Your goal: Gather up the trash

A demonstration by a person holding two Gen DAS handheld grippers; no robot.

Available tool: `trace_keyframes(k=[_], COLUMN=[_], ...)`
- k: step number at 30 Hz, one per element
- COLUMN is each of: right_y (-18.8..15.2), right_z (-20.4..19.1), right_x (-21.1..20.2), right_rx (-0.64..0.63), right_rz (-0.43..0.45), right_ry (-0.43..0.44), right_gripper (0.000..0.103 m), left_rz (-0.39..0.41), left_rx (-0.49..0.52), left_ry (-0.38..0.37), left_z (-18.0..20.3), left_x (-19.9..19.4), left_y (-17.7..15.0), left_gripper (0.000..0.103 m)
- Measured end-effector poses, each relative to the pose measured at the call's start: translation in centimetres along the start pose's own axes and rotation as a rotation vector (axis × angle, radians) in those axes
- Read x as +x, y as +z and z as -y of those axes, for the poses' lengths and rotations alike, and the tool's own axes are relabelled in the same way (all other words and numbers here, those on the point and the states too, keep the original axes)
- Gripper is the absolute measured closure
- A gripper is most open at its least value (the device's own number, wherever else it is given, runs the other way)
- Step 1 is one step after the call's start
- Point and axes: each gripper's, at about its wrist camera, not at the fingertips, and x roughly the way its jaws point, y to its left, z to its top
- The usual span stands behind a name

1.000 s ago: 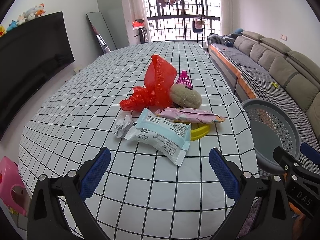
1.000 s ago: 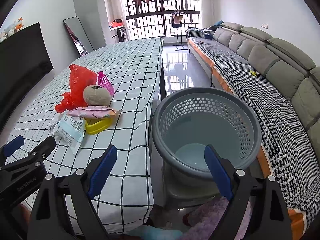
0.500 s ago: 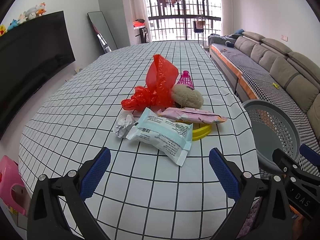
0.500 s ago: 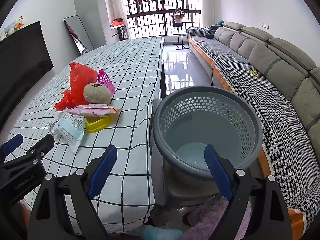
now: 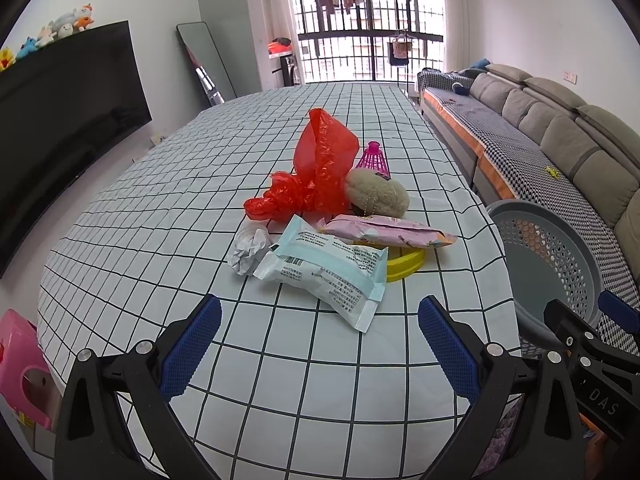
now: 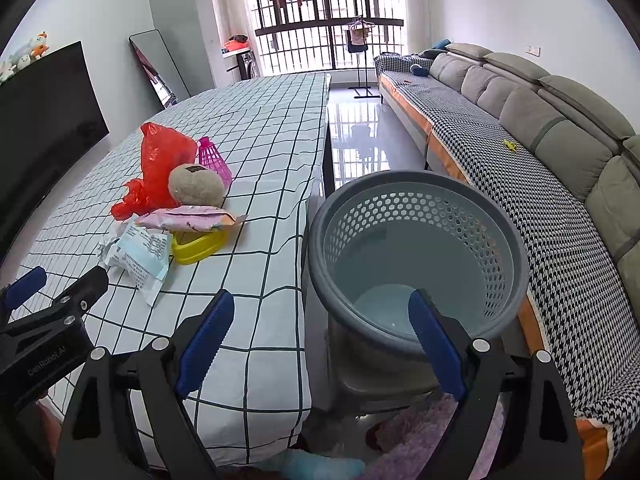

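A heap of trash lies on the checked tablecloth: a red plastic bag, a crumpled white paper ball, a light blue wet-wipe pack, a pink packet over a yellow dish, a beige fuzzy ball and a pink shuttlecock. My left gripper hangs open just short of the blue pack, holding nothing. My right gripper is open over the table's right edge, in front of the grey perforated basket, which has nothing in it.
A grey sofa with a houndstooth cover runs along the right wall. A black TV and a leaning mirror stand at the left. A pink plastic thing sits off the table's near-left corner. Purple fabric lies below the basket.
Both grippers have drifted slightly forward toward the trash heap and the basket. Their jaws stay as wide as before and nothing on the table has moved.
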Motion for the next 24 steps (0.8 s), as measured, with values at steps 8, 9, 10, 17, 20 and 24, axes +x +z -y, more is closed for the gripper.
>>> trace_keyframes(k=[8,9,10,17,20,24], right_y=[0.0,0.0,-0.1,0.0,0.0,0.2], right_z=[-0.3,-0.4,-0.5,-1.0,-1.2,-1.5], right_x=[0.7,0.8,0.9,2.2,2.9,3.6], right_rx=[-0.007,-0.010,-0.012,-0.027,-0.032,-0.044], right_rz=[-0.010,-0.012,-0.013,-0.029,-0.042,-0.048], right_ry=[0.018,0.024,0.030,0.062,0.071,0.072], right_gripper=[0.018,0.018,0.018,0.018,0.018,0.018], left_rz=[-0.018,-0.021,-0.022,-0.052,-0.072,-0.069], left_rx=[-0.002,-0.005,-0.009,-0.031,-0.038,-0.059], left_ry=[-0.001,-0.002,-0.002,0.034,0.035,0.017], left_z=[-0.1,-0.3,-0.5,-2.4,-3.1,-3.8], left_x=[0.6,0.8,0.9,2.3,3.0,3.3], left_y=[-0.2,-0.2,-0.3,-0.8,-0.9,-0.8], left_gripper=[0.006,0.006,0.006,0.006,0.006,0.006])
